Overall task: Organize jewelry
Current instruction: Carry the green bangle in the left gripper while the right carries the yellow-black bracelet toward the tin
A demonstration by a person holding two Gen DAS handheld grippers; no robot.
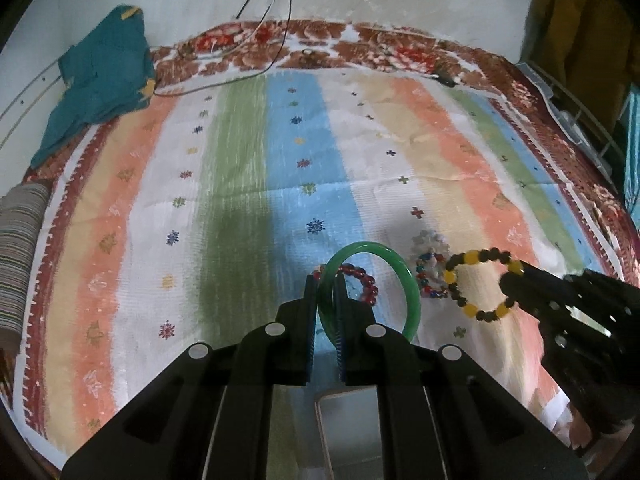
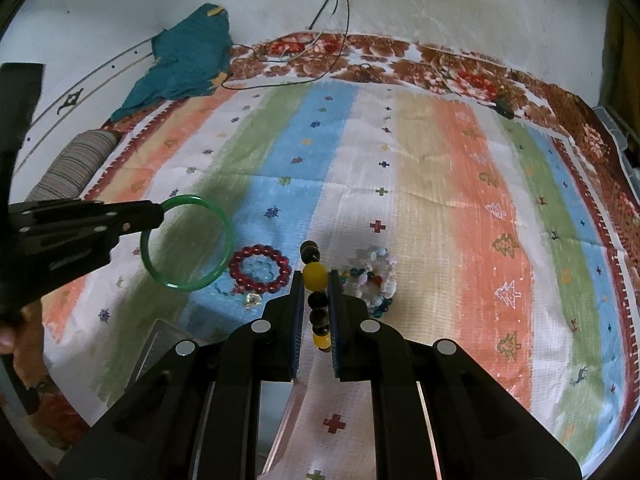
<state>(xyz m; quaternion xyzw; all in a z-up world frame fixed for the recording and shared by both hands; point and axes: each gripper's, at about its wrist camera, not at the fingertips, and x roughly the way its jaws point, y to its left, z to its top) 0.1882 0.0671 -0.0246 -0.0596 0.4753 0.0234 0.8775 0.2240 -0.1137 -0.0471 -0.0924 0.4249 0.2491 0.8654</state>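
Left gripper (image 1: 324, 280) clamped shut on the rim of a smooth green jade-like bangle (image 1: 412, 284), lifted clear of the bed cover. Right gripper (image 2: 316, 276) pinched on a bracelet of yellow and dark round beads (image 2: 314, 274), strand running lengthwise between the pads, also lifted. Below them, near the front edge of the striped pastel cloth bed cover (image 2: 460, 168): a dark red bead bracelet (image 2: 260, 270) and a heap of mixed white and coloured bead bracelets (image 2: 374, 278), well apart from each other. Clear flat-walled container at the front edge, partly hidden behind the grippers; left wrist view shows its rectangular opening (image 1: 348, 428), contents can't be made out; right wrist view shows only a transparent corner (image 2: 160, 344). Only the right wrist view shows a small clear faceted bead (image 2: 253, 299) just beside the red bracelet. Teal crumpled cloth (image 1: 104, 76) at the far left corner, thin wires (image 1: 276, 12) hanging at the far edge. No readable writing.
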